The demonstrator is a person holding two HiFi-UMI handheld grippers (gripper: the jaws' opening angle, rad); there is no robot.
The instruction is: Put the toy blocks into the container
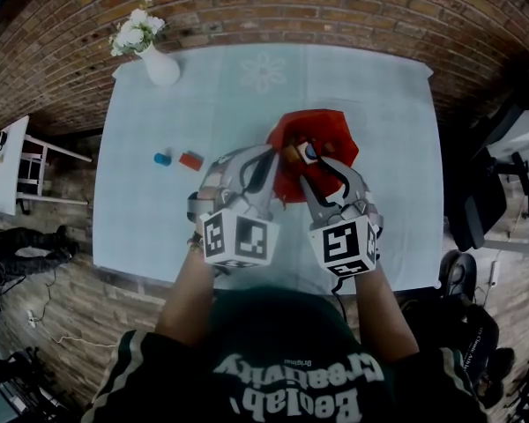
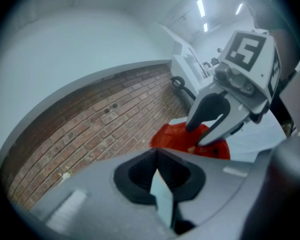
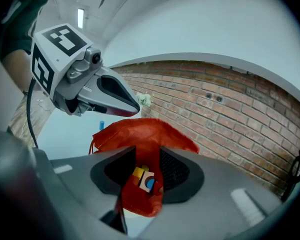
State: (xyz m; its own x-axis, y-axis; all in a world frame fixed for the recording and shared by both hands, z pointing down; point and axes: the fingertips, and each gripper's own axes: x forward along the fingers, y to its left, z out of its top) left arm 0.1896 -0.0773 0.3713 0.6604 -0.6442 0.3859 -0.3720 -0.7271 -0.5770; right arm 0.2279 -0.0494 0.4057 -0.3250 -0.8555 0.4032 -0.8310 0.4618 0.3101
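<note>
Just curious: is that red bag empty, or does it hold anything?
Not empty: the red bag holds colourful blocks, visible inside.

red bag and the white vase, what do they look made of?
The red bag: thin soft fabric, matte, possibly non-woven; it creases and sags in loose folds. The white vase: looks like glazed ceramic, smooth and opaque with a faint sheen, though plastic can't be ruled out from here.

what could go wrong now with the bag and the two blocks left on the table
The right gripper is opening its fingers around the red bag, so it could slump and spill the blocks inside. The blue block and red block lie off to the left; reaching for them may leave the soft bag unsupported.
</note>
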